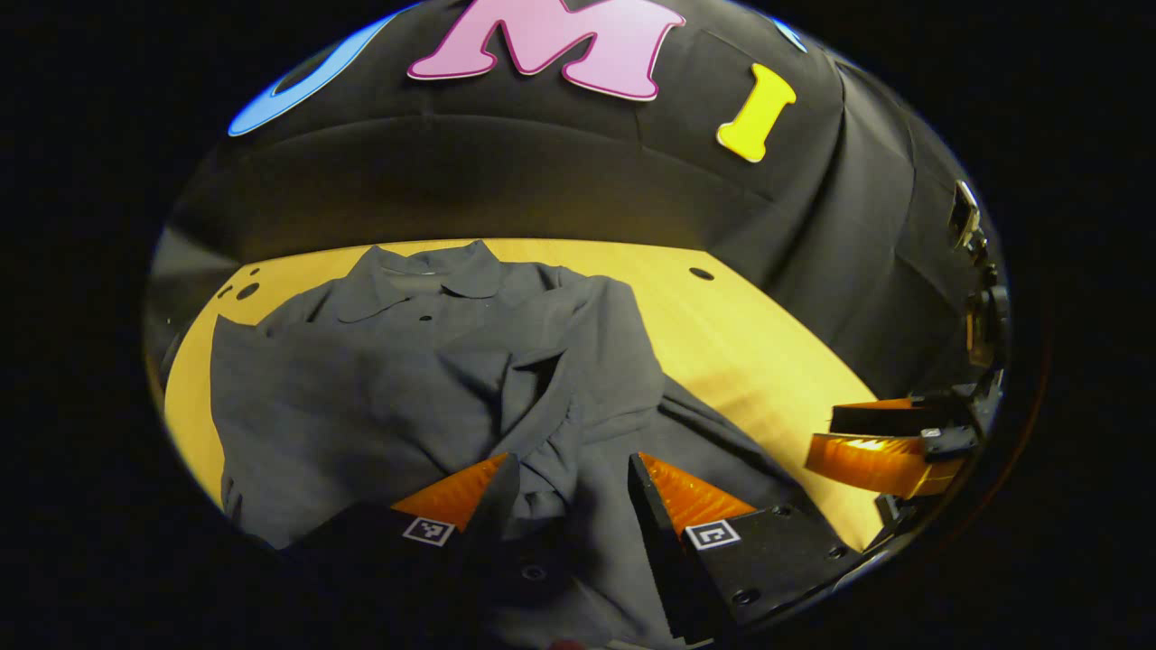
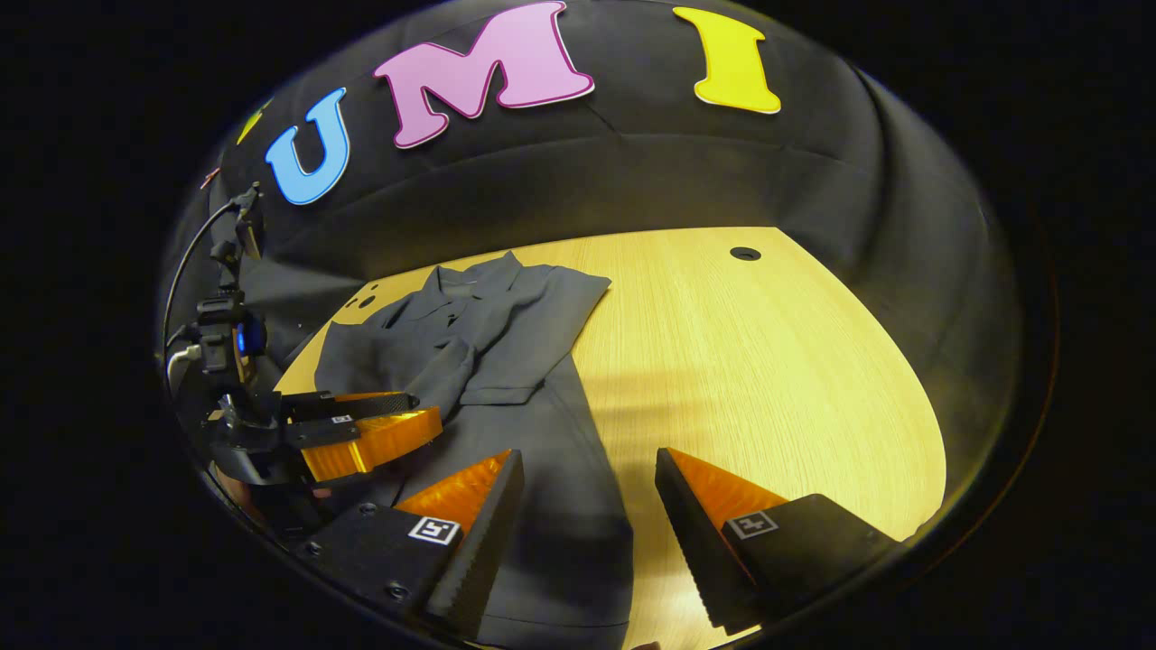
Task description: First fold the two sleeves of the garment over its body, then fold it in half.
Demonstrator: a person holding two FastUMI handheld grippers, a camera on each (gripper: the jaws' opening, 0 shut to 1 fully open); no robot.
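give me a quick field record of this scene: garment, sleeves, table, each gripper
garment: dark collared shirt lying on the table, collar toward the booth wall
sleeves: one sleeve lies folded across the body; the other cannot be told
fold in half: not yet done
table: light wood top with small round holes
left gripper: open, fingers either side of bunched fabric, low over the shirt
right gripper: open, above the shirt's edge, holding nothing

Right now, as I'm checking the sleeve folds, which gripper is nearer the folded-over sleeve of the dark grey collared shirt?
Left gripper: open over the folded-over sleeve. Right gripper: open by the shirt's edge.
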